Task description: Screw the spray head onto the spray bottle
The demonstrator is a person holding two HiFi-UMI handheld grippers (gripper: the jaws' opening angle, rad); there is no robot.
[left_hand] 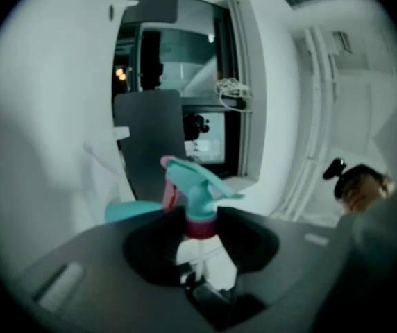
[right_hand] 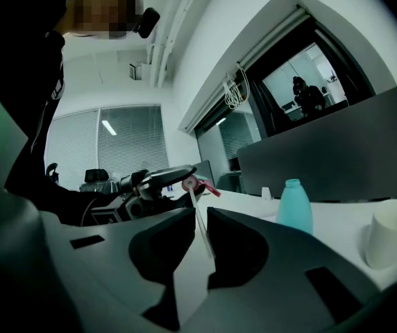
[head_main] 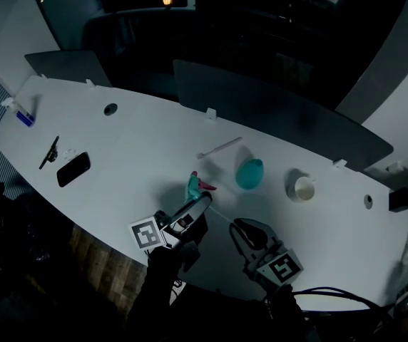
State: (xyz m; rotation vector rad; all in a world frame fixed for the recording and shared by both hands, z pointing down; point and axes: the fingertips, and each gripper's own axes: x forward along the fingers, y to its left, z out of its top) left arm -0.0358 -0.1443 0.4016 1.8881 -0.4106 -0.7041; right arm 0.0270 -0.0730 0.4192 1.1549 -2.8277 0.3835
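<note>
Tongs number 2: left tongs (left_hand: pixel 200 240) clamp 1 teal plastic spray head (left_hand: pixel 195 189) at its pink collar; right tongs (right_hand: pixel 200 218) pinch its thin white tube (right_hand: pixel 196 207). Beyond, 1 rounded teal bottle (head_main: pixel 250 174) stands uncapped on the smooth white counter (head_main: pixel 140 141), 1 white cup (head_main: pixel 303 188) near it.

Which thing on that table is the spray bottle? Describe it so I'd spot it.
On the long white table, look near the middle, just left of the white cup. The bottle is the only teal container standing there, upright and capless.
</note>
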